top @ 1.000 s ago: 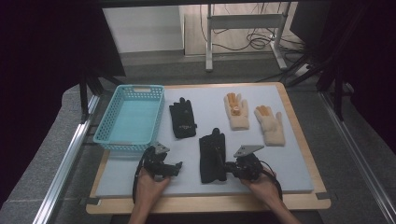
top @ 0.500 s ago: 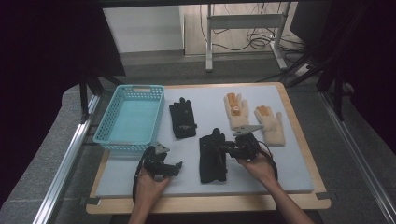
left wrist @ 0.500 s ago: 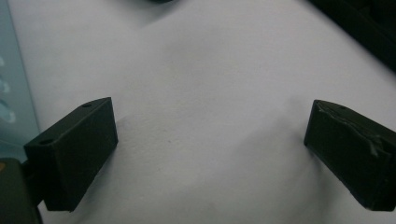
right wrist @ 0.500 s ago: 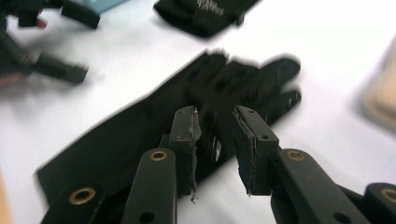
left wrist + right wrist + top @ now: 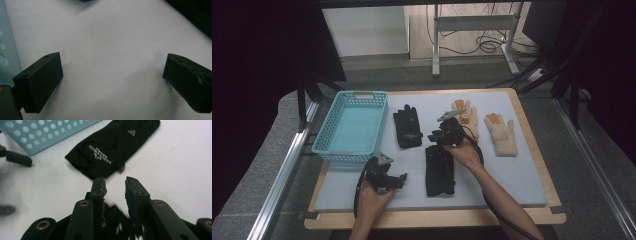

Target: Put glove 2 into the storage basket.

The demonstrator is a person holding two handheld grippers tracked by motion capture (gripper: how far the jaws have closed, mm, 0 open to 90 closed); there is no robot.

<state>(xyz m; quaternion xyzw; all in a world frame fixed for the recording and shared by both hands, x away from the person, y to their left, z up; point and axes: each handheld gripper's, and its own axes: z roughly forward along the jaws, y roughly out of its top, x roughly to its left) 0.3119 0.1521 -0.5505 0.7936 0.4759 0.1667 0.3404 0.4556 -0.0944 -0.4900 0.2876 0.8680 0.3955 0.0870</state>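
Two black gloves lie on the pale mat: one farther off (image 5: 408, 127) (image 5: 112, 147), one nearer (image 5: 439, 172). My right gripper (image 5: 433, 136) (image 5: 115, 186) hovers over the near glove's far end, pointing at the far glove. Its jaws have just been opening and stand a narrow gap apart, with bare mat showing between the tips. A dark bit of the near glove (image 5: 116, 220) shows low between the jaws' roots; I cannot tell if it touches them. My left gripper (image 5: 398, 177) (image 5: 112, 75) rests near the front edge, open over bare mat.
A light blue basket (image 5: 324, 135) (image 5: 50, 135) stands at the mat's left. Two cream gloves with orange fingertips (image 5: 469, 117) (image 5: 503, 135) lie at the back right. The mat (image 5: 512, 175) sits on a wooden board; metal rails run along both sides.
My right gripper has travelled from the near glove's cuff end, by the front edge, up along it to its far end. The left gripper has stayed put.
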